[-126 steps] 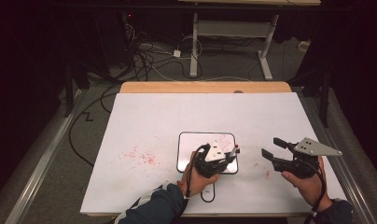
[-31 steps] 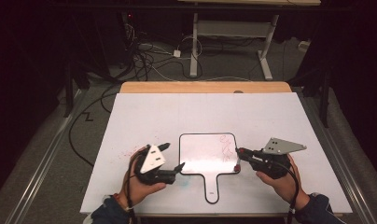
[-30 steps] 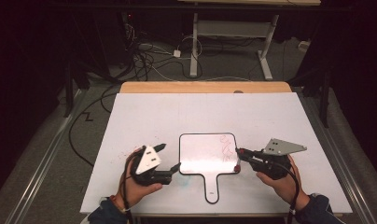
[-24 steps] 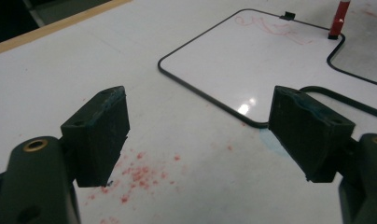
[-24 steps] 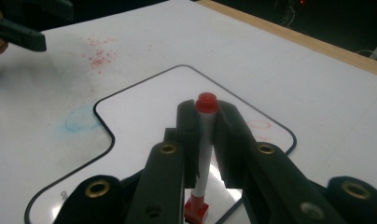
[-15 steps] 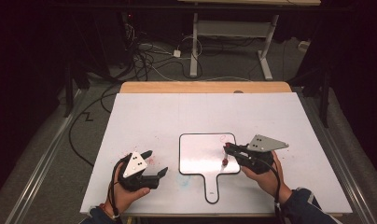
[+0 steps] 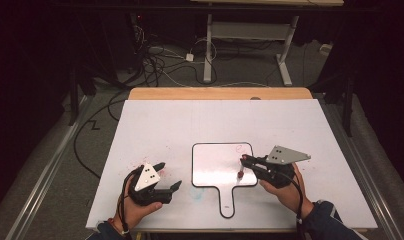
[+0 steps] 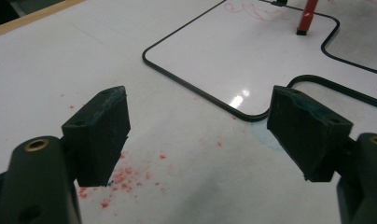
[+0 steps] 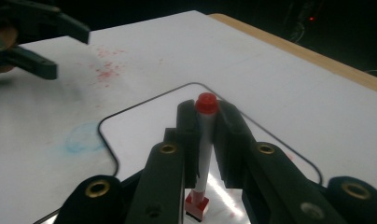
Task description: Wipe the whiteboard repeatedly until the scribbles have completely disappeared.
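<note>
Since a second ago: my left gripper (image 7: 171, 176) has drawn back off the small whiteboard (image 7: 215, 165) toward the worktop's near-left corner; my right gripper (image 7: 243, 161) has slid in over the board's right edge.
Right grip: my jaws are clamped tight on the red marker (image 9: 203, 140), holding it upright between the pads, red end cap up, square red eraser end down over the board.
Why held so: I judge the eraser end is aimed at the faint red scribble (image 8: 254, 11) near the board's far edge, for rubbing out.
Left grip: my jaws stand wide apart with nothing between them, hovering above the worktop (image 7: 165, 125) just beside the board's near-left corner, out of the way yet close enough to steady the board.
Board: paddle-shaped, glossy white face that throws back a glare, thin black rim, rounded corners, short handle (image 7: 226, 200) pointing at the worktop's near edge; it lies flat, about midway between the left and right edges.
Marker: slim white barrel, hard plastic, red at both ends.
Worktop: matte white sheet over a wooden top, flecked with red specks (image 8: 126, 175) and a pale blue smudge (image 9: 84, 137).
Pads: dark, blocky, rubbery, worn at the edges.
</note>
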Demonstrator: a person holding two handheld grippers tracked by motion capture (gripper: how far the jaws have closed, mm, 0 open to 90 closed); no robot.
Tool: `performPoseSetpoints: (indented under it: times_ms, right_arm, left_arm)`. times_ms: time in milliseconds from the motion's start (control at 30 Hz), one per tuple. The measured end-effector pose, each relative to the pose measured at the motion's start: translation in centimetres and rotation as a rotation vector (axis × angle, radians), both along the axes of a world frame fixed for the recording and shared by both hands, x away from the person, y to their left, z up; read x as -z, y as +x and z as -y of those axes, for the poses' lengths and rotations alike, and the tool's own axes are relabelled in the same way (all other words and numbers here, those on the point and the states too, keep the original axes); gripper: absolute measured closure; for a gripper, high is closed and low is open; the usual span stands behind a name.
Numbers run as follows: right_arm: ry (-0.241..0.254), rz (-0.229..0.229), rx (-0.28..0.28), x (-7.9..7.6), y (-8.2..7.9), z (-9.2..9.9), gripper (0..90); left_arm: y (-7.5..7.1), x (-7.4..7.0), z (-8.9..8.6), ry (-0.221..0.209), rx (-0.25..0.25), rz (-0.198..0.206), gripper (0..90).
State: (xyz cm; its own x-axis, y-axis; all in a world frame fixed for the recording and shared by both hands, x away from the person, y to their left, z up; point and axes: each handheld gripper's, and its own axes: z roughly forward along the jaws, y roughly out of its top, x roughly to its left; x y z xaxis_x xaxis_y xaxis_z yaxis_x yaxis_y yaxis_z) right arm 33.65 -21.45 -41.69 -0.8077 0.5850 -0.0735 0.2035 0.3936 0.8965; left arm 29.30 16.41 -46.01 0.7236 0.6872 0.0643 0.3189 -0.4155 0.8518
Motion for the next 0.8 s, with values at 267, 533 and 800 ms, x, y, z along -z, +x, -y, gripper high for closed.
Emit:
performPoseSetpoints:
  times_ms: [267,533,800]
  right_arm:
    - [-0.034,0.051,0.071,0.0,1.2,0.6,81.8]
    - [-0.016,0.056,0.126,0.1,2.9,1.8,81.8]
    - [0.0,-0.025,-0.001,-0.2,0.0,1.0,81.8]
  left_arm:
    - [0.1,0.1,0.2,0.003,0.01,-0.004,20.5]
    - [0.2,0.2,0.0,0.003,0.007,-0.01,20.6]
    - [0.1,0.1,0.1,0.003,0.012,-0.008,20.5]
